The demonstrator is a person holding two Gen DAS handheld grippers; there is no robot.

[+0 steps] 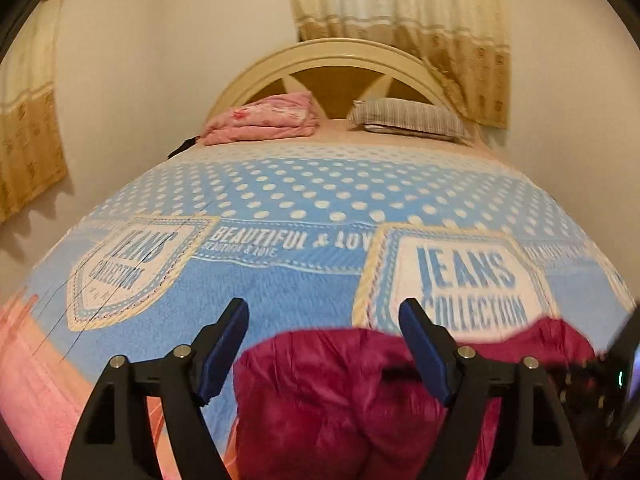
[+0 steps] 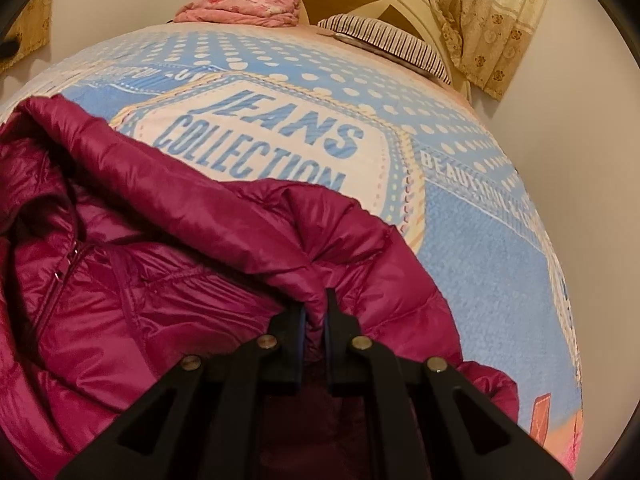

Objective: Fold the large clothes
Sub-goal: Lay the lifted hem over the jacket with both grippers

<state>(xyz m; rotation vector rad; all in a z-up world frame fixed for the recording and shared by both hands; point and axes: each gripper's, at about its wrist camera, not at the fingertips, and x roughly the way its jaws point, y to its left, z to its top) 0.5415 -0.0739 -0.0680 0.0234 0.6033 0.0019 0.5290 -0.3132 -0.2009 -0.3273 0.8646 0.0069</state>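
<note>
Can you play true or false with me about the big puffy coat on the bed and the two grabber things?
1. The right gripper is pinching the shiny magenta quilted puffer jacket. True.
2. The left gripper is squeezed shut on the jacket. False: its jaws stand wide open, holding nothing.
3. The jacket lies on a blue fleece blanket with white dots and "JEANS COLLECTION" badges. True.
4. A folded pink floral quilt sits near the cream arched headboard. True.
5. The grey striped pillow lies on top of the jacket. False: it lies by the headboard, far from the jacket.
</note>
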